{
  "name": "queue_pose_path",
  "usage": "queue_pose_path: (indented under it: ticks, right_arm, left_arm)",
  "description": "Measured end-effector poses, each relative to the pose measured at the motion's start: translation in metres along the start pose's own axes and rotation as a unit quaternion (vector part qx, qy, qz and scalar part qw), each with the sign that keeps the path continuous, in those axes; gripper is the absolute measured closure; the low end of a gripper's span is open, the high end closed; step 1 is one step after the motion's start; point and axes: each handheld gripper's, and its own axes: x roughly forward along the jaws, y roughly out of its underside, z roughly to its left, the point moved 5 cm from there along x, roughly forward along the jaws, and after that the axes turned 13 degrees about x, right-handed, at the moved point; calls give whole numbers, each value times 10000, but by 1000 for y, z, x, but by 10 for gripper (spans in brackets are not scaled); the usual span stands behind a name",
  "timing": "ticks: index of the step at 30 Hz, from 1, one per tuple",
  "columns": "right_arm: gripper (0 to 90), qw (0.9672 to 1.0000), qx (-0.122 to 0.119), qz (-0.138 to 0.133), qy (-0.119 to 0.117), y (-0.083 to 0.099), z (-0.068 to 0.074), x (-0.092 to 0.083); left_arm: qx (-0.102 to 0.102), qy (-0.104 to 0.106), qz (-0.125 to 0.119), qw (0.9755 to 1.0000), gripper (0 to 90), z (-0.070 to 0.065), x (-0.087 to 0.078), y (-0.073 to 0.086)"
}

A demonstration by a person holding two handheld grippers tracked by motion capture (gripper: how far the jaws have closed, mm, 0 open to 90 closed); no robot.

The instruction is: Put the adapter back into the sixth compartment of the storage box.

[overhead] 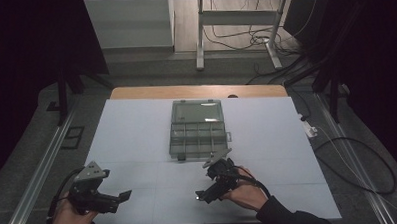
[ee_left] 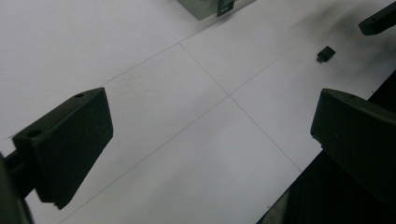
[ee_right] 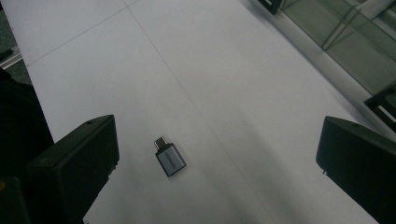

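Note:
A small grey USB adapter lies flat on the white sheet, its plug end pointing away from me in the right gripper view. My right gripper hangs over it, open, and the adapter sits between the wide-apart jaws nearer the left one, untouched. In the high view the right gripper points down and left near the front middle of the table. My left gripper is at the front left, open and holding nothing. From it the adapter shows farther off, below a right-gripper jaw.
A clear plastic compartment box stands open at the table's middle, lid laid back toward the far side; its edge is close behind the right gripper. The white sheet covers the table. Cables and table legs lie on the floor beyond.

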Motion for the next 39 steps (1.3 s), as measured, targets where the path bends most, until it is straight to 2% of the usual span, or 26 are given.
queue_pose_path:
  ticks: [16, 22, 29, 30, 34, 39]
  right_arm:
    - [0, 9990, -211, 368, 147, 5, 4, 20]
    - [0, 9970, -423, 612, 229, 11, 8, 29]
    - [58, 9932, -666, 901, 314, 17, 11, 37]
    - [72, 9920, -780, 920, 372, 17, 11, 37]
    - [177, 9921, -817, 891, 322, 17, 13, 35]
    - [433, 9911, -997, 861, 192, 17, 15, 29]
  left_arm:
    - [-3, 16, 2, 10000, 0, 0, 0, 0]
    - [-8, 21, -7, 10000, 0, 0, 0, 0]
    - [-18, 29, -13, 10000, 0, 0, 0, 0]
    - [-19, 30, -14, 10000, 0, 0, 0, 0]
    - [-22, 34, -15, 10000, 0, 0, 0, 0]
    - [-24, 32, -14, 10000, 0, 0, 0, 0]
